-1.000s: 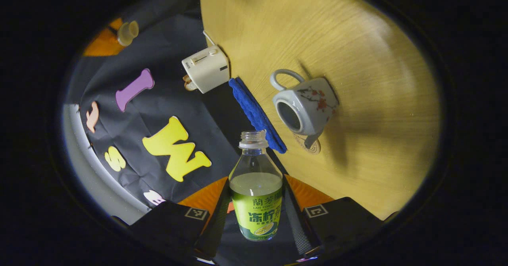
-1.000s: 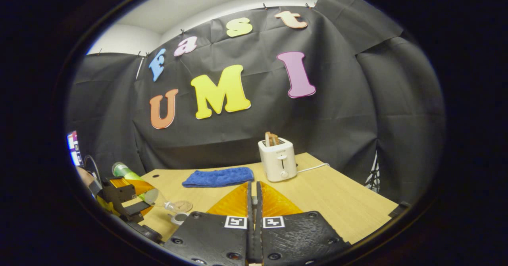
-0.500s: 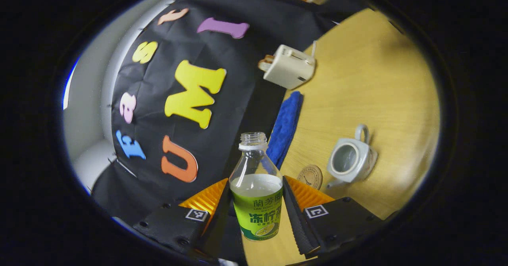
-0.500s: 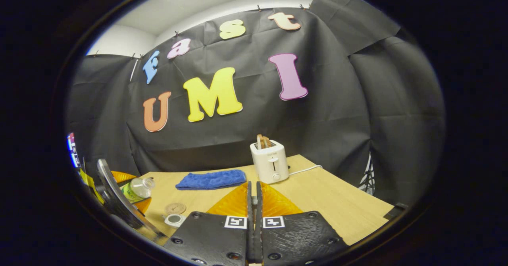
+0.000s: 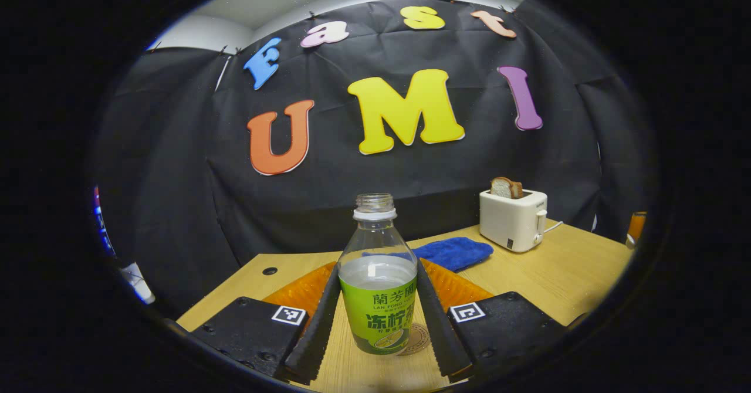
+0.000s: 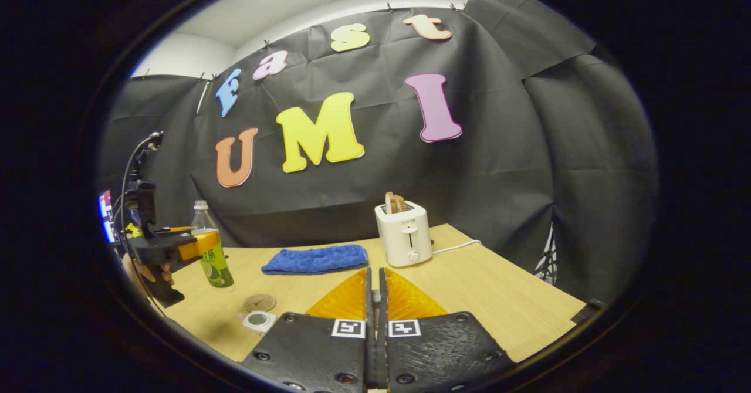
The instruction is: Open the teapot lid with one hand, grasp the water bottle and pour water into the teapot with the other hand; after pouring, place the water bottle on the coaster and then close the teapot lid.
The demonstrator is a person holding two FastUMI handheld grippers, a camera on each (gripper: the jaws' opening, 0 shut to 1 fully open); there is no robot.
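Bottle (image 5: pixel 378 287) upright, clamped in left gripper (image 5: pixel 375 322); coaster (image 5: pixel 418 339) at five o'clock. Right gripper (image 6: pixel 375 322) pinched closed. Risk: off-centre landing, tipping.

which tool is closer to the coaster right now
Left. The left tool, shut on the water bottle, holds it upright just above the coaster. The right tool sits shut farther right, nearer the teapot.

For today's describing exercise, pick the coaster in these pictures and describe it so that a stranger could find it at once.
Start at the wooden table in front of the black cloth wall. Near its left end, in the right gripper view, find the open white teapot. The coaster lies just behind it: a small, flat, brown disc, unlike the soft blue cloth farther back.
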